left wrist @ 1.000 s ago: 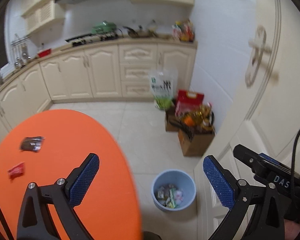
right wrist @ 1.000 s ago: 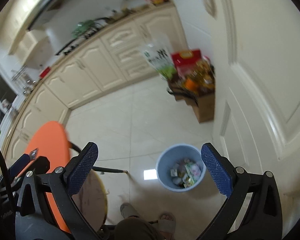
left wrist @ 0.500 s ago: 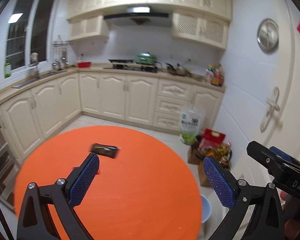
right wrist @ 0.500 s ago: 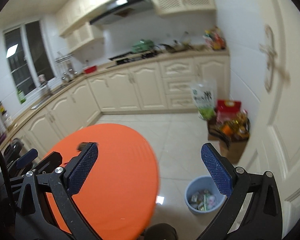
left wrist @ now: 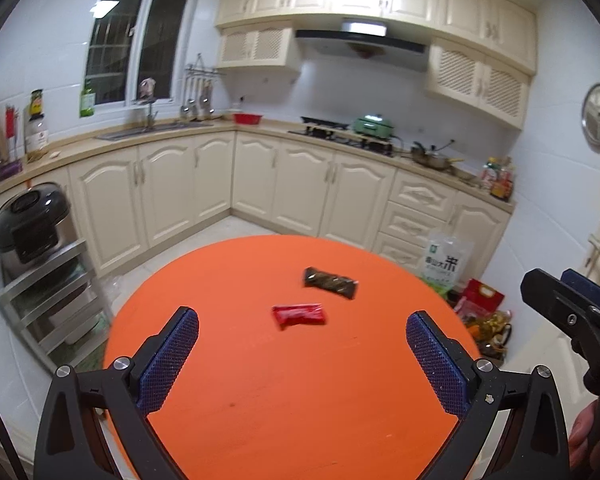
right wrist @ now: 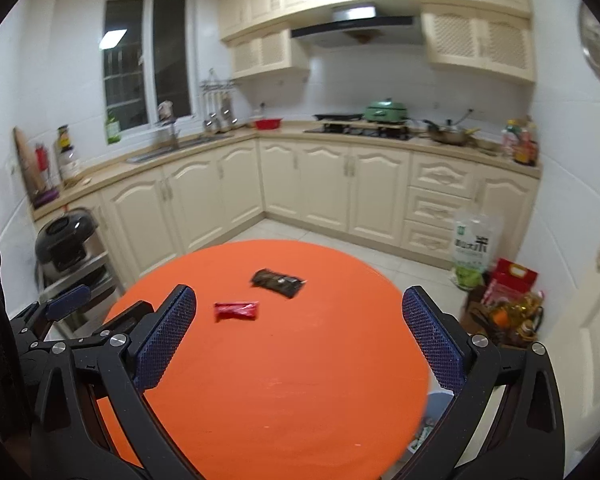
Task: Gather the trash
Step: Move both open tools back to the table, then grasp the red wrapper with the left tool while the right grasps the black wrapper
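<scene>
Orange table [left wrist: 300,400] has a red wrapper [left wrist: 299,315] and a dark wrapper [left wrist: 331,282] left to pick up, while the left gripper [left wrist: 302,344] and right gripper [right wrist: 299,332] hang wide apart, holding nothing.

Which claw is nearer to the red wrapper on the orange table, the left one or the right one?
Left, though only slightly. The left claw faces the red wrapper almost straight ahead. From the right claw, the wrapper lies ahead and toward its left finger.

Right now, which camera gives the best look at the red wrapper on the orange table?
The left wrist view: the red wrapper lies near centre, between the open tongs. The right wrist view shows it too, smaller and off toward the left finger.
</scene>
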### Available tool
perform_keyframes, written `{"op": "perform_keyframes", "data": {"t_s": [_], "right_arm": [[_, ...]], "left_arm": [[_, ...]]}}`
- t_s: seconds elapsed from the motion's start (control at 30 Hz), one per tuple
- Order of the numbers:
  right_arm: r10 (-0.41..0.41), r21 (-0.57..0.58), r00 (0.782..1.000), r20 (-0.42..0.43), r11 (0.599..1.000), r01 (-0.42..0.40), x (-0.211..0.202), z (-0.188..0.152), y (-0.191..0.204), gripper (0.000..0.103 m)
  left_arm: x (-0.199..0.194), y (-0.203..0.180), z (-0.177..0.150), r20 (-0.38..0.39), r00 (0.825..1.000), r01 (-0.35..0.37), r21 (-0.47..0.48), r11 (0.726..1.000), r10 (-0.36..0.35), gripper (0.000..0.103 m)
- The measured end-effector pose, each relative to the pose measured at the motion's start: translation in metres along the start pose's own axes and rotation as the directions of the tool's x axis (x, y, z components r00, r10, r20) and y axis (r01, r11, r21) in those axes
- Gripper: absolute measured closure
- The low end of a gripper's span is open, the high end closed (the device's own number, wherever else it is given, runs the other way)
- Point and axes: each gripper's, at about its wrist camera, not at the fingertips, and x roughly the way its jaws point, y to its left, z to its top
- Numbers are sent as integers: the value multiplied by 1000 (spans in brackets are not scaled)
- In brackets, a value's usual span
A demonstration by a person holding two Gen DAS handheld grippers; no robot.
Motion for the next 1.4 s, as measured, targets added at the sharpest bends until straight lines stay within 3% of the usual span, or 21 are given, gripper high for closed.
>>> {"op": "perform_keyframes", "data": {"t_s": [0.17,0.27,0.53,0.83,1.03,1.27,1.4], "right_arm": [[18,3,999,-42,1000,-18,26,-7,11,0],[22,21,996,-86,1000,-20,49,-12,6,0],[23,40,979,-201,999,-15,119,-23,-22,0],[49,51,952,-302,998,-35,203,-25,-42,0],[80,32,935,-345,997,-73,245,-22,-43,0],[138,-29,905,-403,986,-163,286,-20,-37,0],[182,-72,879,-442,969,-237,310,-21,-30,0]], "left_arm": [[-1,8,-1,-22,1000,-19,3,1000,19,1],[19,6,10,-54,998,-17,13,1000,17,1],[126,13,77,-189,982,-5,26,1000,10,1],[218,10,124,-287,958,14,64,998,5,1],[293,1,152,-357,934,73,119,990,-26,1],[359,-12,180,-409,911,171,258,951,-52,1],[386,-19,186,-447,890,255,322,912,-91,11]]}}
